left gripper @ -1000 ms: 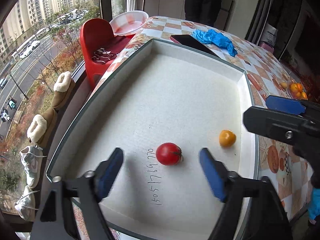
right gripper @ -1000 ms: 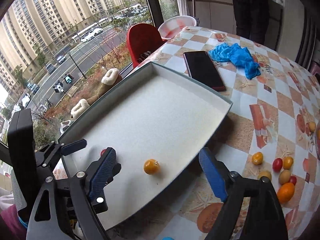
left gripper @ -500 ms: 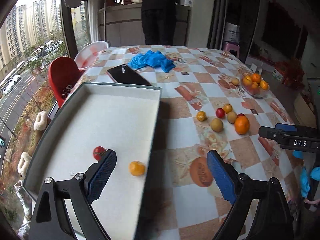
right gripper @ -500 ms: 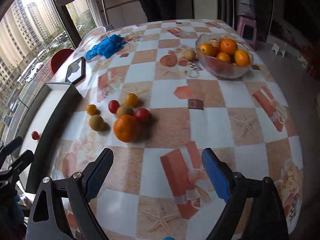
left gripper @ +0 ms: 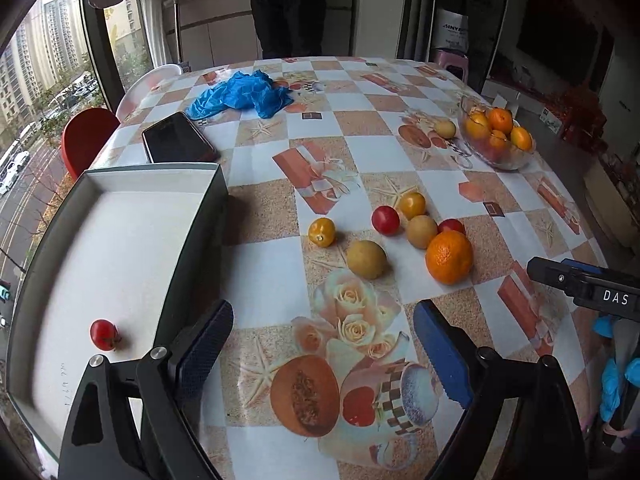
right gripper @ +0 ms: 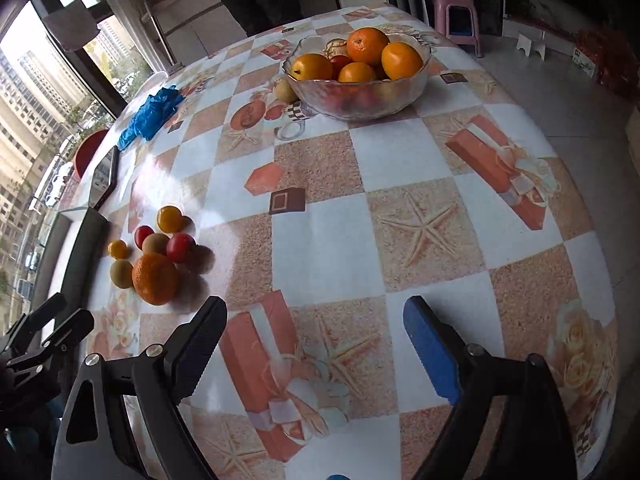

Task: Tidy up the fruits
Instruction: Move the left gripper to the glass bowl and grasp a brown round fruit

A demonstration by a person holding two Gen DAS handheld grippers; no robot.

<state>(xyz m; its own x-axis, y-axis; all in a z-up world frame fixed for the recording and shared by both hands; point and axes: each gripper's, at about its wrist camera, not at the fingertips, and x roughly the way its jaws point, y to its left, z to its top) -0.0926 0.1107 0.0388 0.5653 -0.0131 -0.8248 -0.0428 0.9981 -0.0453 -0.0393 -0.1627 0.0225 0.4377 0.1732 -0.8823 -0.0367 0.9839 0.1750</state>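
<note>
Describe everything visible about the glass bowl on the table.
The glass bowl is clear, with a wavy scalloped rim and ribbed walls. It stands upright on the checkered tablecloth towards the far right side of the table, away from both grippers. It is heaped with oranges and a smooth orange-yellow fruit; darker reddish fruit shows through the glass lower down. One small yellowish fruit sits on the cloth against its left side.
</note>
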